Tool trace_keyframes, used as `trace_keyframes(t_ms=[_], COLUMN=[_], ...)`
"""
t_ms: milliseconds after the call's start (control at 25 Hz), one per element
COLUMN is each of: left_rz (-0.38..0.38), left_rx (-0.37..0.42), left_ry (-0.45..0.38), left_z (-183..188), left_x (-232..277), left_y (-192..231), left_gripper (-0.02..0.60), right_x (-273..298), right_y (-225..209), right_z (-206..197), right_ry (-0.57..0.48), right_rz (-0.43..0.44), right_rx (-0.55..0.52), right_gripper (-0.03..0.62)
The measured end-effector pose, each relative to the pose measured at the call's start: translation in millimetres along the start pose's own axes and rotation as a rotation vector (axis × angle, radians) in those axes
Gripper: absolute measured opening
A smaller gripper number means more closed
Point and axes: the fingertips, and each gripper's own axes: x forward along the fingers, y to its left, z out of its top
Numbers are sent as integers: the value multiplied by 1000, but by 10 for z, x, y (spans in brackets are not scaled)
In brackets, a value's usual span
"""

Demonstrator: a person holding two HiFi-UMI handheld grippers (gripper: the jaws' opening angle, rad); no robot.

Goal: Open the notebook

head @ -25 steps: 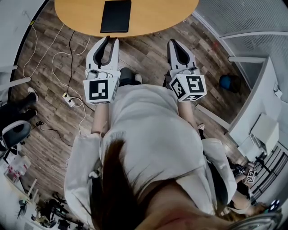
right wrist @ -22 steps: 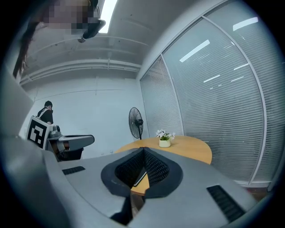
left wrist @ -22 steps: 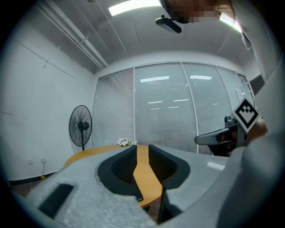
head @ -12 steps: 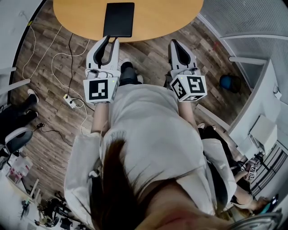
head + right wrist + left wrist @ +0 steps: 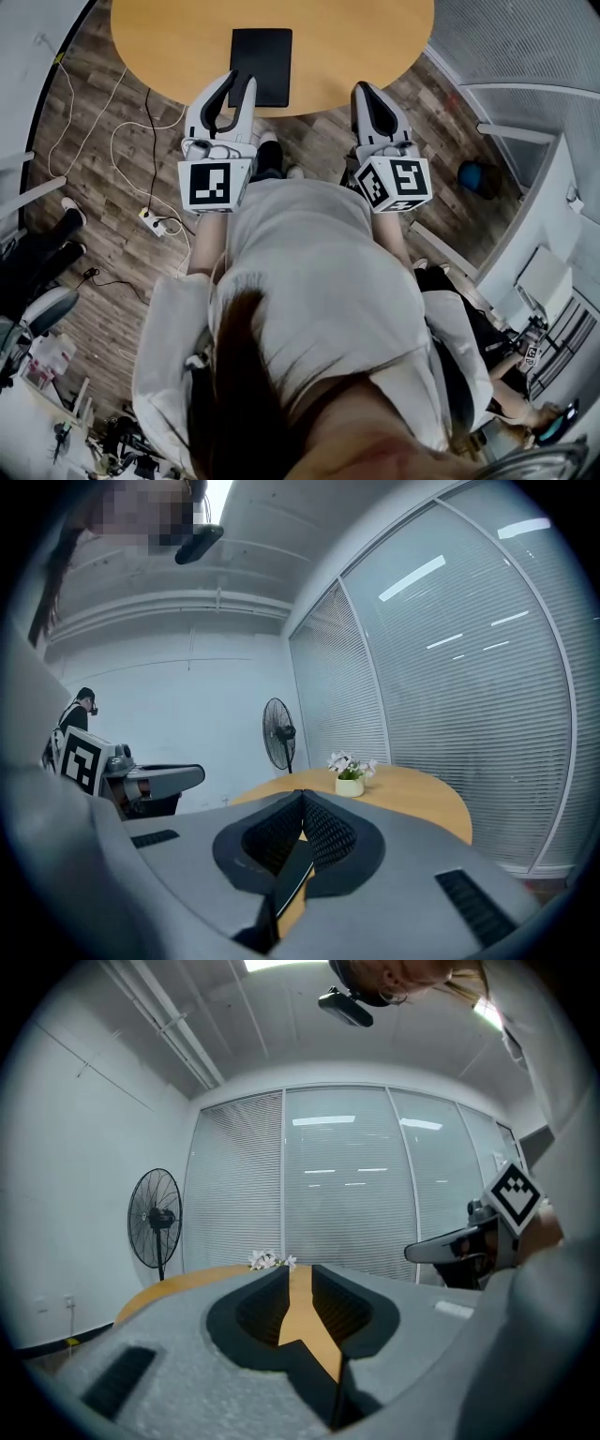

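left gripper [image 5: 239, 78] jaws just eased closer, slit empty, right gripper [image 5: 363, 87] tips together (also empty): come in low, catch notebook [image 5: 262, 67] cover edge

The table [image 5: 159, 42] before me is mostly bare: there is wide free wood to the left of the notebook [image 5: 262, 66] and also to its right. At its far end stands a small flower pot [image 5: 349, 786]. A fan [image 5: 155, 1218] stands beyond it. On the floor at my left lie cables [image 5: 148, 112] and a power strip [image 5: 156, 223].
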Motion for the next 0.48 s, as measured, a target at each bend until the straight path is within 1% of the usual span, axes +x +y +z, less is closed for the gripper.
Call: trace_keyframes(t_ms=[280,480], left_rz=[-2,-39], left_rx=[-28,-22], left_ry=[19,30], left_z=[-101,-200], left_x=[149,250], left_y=[310,470], left_gripper=[87,87], right_x=[345,563], right_y=[56,113], right_z=[-8,-14], right_ry=[15,8], right_rz=[-14,-29], right_rx=[2,6], right_gripper=[2,2])
